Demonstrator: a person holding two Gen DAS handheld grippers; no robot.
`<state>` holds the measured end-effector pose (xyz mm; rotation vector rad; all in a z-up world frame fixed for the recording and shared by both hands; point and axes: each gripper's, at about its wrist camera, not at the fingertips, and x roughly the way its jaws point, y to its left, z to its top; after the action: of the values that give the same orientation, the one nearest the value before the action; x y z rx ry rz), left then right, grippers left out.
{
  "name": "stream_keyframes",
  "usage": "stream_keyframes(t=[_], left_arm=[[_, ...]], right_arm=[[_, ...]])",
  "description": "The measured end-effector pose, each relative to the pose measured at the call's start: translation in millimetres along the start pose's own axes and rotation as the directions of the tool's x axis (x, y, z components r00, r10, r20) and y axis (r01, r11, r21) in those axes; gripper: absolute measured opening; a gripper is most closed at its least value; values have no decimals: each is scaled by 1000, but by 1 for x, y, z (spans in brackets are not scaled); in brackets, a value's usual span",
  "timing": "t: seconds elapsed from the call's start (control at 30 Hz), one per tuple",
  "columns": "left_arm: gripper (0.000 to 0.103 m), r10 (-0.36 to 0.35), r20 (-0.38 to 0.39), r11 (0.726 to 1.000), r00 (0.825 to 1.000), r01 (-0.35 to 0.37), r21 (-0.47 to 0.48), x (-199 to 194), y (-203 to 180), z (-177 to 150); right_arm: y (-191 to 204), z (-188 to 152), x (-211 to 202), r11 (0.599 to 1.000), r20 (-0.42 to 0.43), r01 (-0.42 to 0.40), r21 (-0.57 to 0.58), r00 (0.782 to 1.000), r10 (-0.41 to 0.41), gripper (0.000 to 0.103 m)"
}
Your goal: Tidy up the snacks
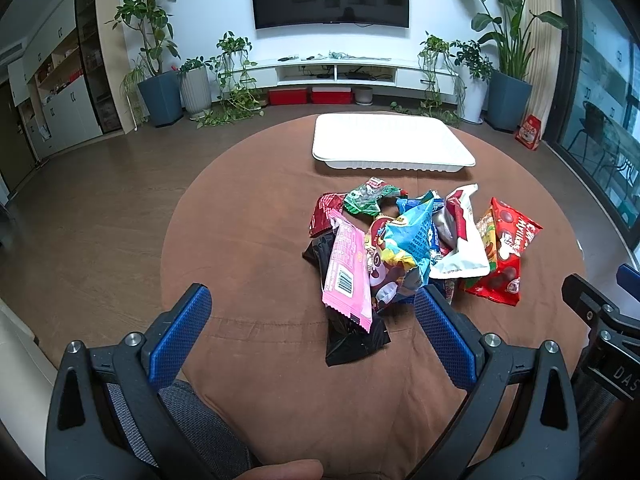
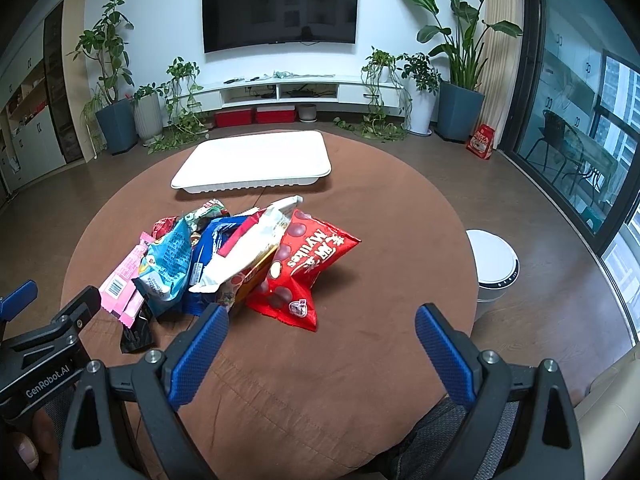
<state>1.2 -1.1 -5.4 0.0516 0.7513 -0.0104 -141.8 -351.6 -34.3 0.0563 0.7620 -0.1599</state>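
Note:
A heap of snack packets (image 1: pixel 416 248) lies on the round brown table (image 1: pixel 248 240), also in the right wrist view (image 2: pixel 224 264). It holds a pink packet (image 1: pixel 346 276), a light blue bag (image 1: pixel 412 240), a white bag (image 1: pixel 464 236), a red Mylikes bag (image 2: pixel 304 268) and a black packet (image 1: pixel 352 340). An empty white tray (image 1: pixel 392 142) sits beyond the heap, also in the right wrist view (image 2: pixel 256 164). My left gripper (image 1: pixel 312 308) is open and empty, just short of the heap. My right gripper (image 2: pixel 320 320) is open and empty, near the red bag.
A white round robot vacuum (image 2: pixel 496 264) sits on the floor right of the table. Potted plants, a TV and a low white cabinet (image 1: pixel 340 70) stand along the far wall. A glass door (image 2: pixel 580 120) is at the right.

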Motion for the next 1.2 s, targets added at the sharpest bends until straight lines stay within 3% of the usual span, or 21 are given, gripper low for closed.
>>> stream_keyframes(t=[1.2], left_arm=[[103, 1, -5, 1000, 1000, -1, 2, 0, 0, -4]], right_arm=[[2, -2, 5, 1000, -10, -4, 0, 1000, 4, 97]])
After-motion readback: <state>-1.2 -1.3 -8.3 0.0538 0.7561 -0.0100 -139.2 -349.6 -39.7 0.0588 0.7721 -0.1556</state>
